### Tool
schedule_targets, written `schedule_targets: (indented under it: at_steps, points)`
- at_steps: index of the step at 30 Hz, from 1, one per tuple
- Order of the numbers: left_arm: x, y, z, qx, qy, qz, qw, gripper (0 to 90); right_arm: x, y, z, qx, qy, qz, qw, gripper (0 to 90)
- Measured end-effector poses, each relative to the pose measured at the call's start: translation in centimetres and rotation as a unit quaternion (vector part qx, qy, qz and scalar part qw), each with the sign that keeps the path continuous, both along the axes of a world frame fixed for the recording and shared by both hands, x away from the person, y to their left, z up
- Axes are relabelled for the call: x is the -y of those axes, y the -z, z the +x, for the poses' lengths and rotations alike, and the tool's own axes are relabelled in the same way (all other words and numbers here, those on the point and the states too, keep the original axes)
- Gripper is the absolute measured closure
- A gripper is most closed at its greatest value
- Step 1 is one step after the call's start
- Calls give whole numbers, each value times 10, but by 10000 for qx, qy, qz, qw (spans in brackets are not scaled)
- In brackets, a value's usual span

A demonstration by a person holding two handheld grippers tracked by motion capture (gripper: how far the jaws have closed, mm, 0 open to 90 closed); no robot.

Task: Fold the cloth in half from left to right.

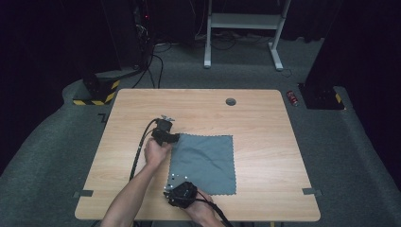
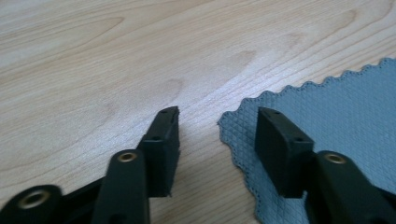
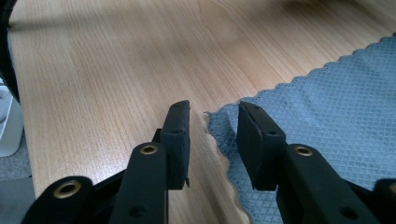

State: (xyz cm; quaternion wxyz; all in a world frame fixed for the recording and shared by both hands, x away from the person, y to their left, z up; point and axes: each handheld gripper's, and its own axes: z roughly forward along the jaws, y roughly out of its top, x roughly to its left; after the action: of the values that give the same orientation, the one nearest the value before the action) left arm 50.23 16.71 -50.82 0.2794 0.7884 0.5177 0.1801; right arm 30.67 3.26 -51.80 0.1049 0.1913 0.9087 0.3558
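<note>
A grey square cloth (image 1: 204,163) with a scalloped edge lies flat on the wooden table (image 1: 265,123). My left gripper (image 1: 170,138) is at the cloth's far left corner. In the left gripper view it (image 2: 217,122) stands open, its jaws either side of the cloth's corner (image 2: 229,126). My right gripper (image 1: 176,188) is at the near left corner. In the right gripper view it (image 3: 212,116) is open too, one jaw over bare wood and the other over the cloth (image 3: 327,112). Nothing is pinched in either gripper.
A round cable hole (image 1: 231,101) sits near the table's far edge. Grey tape tabs (image 1: 83,193) mark the near corners. Beyond the table are a white desk frame (image 1: 243,28), black stands and a red can (image 1: 292,97) on the carpet.
</note>
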Motion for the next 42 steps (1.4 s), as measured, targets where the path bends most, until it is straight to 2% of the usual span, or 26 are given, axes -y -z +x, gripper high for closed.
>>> schedule_targets:
  at_steps: [3,8,13,19,25,29,36,42]
  points:
    - [3,-1,-1,0,111,16,9999,639,-3,0,0,18,-35,-30,10000,688]
    - [4,-2,0,-23,204,-12,9998,765,-4,-1,-1,82,-45,-104,9999,808]
    - [3,-1,2,-175,140,-290,9993,885,-5,-2,-2,211,86,-224,9995,884]
    - [-4,-2,4,-273,95,-516,9982,899,-4,-2,-3,159,115,-192,9996,899]
    - [-10,-12,1,-164,130,-711,9972,899,-6,-5,-6,180,48,-148,9997,900]
    - [-17,-17,-1,-159,131,-691,9974,899,-7,-10,-9,176,14,-80,9998,900]
    - [-29,-22,-3,-138,66,-785,9968,899,-12,-15,-12,178,-78,-24,9998,900]
    - [-37,-25,-4,-148,17,-841,9963,899,-13,-22,-13,197,-110,160,9996,900]
